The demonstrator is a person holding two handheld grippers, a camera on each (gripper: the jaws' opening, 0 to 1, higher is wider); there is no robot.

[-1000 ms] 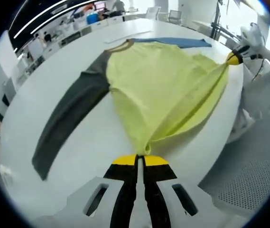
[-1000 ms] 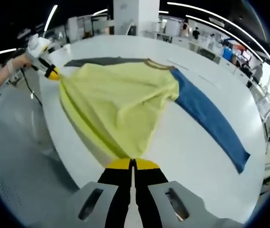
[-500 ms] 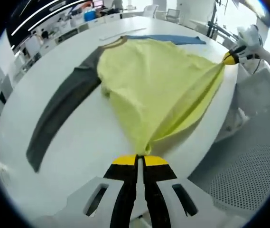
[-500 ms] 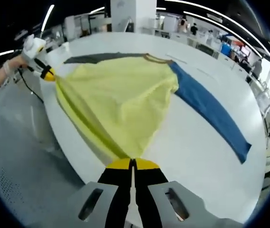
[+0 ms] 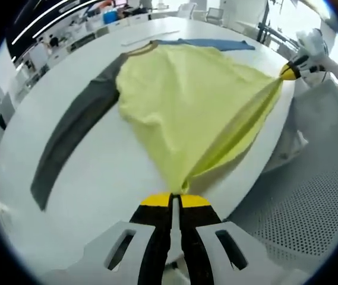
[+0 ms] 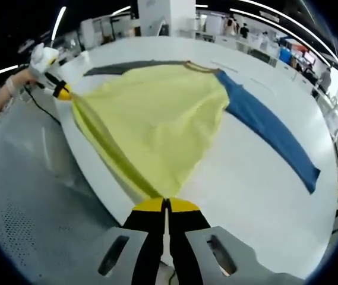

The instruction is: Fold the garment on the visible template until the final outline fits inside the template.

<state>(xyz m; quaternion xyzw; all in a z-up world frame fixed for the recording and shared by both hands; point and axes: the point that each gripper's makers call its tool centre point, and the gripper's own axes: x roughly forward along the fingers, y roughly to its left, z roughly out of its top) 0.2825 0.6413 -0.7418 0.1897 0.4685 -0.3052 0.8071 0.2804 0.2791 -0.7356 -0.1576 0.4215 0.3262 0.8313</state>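
The garment, a yellow shirt with one grey sleeve and one blue sleeve, lies spread on the white table, its hem lifted off the near edge and stretched taut between the two tools. In the left gripper view, the left gripper sits at bottom centre with its jaws closed on one hem corner; the right gripper shows at upper right, pinching the other corner. In the right gripper view, the right gripper at bottom centre is likewise clamped on the yellow cloth, with the left gripper at upper left. No template outline can be made out on the table. This looks like the first fold in hand: the hem is raised and, by my judgement, the next move calls for carrying both corners together up toward the collar at the top of the frame, keeping the edge level so that the body doubles over evenly, with the sleeves folded in afterwards. Compared with a second ago, the shirt body has slid a little farther up the table and the hem hangs more over the floor side.
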